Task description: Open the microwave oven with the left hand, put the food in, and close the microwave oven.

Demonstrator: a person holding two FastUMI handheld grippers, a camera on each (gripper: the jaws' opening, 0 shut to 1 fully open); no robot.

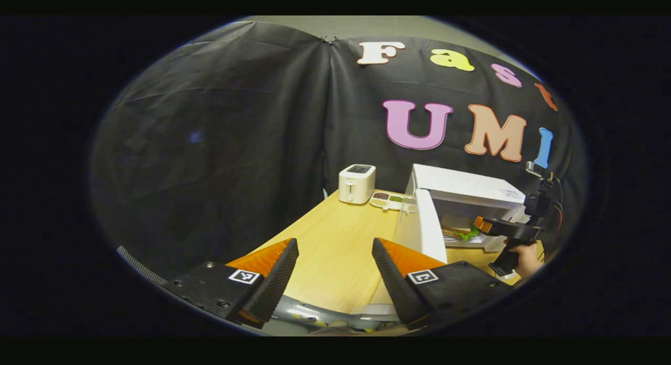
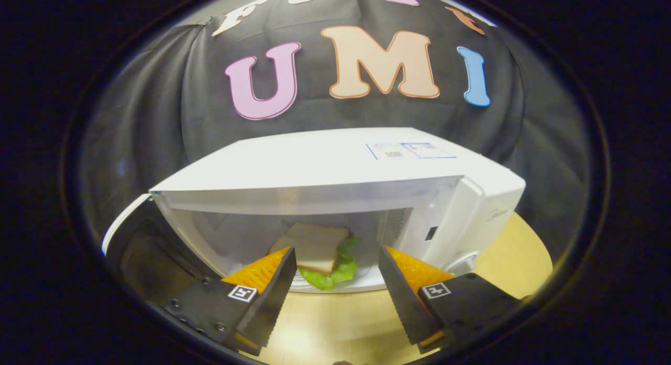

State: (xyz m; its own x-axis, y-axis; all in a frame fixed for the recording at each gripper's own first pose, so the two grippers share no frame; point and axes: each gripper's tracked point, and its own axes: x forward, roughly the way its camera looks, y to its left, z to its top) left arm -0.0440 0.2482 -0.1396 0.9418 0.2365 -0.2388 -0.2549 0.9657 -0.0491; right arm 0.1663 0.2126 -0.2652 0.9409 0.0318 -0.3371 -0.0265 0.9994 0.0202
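Observation:
The white microwave [image 2: 335, 165] stands open, its door [image 2: 131, 244] swung out to the left. Inside lies a sandwich [image 2: 317, 252] with green lettuce under the bread. My right gripper [image 2: 335, 260] is open just in front of the cavity, with the sandwich lying free beyond its fingers. In the left gripper view the microwave [image 1: 466, 189] sits at the right with its door [image 1: 427, 226] standing edge-on, and the sandwich [image 1: 461, 229] shows inside. My left gripper [image 1: 335, 249] is open and empty over the wooden table [image 1: 335, 249], left of the door. The right gripper [image 1: 485, 224], held by a hand [image 1: 527, 257], points into the microwave.
A white toaster [image 1: 357, 183] stands at the table's back, with a small divided tray [image 1: 390, 200] of food beside it. Black cloth walls close the booth behind and to the left. The table edge curves near the left gripper.

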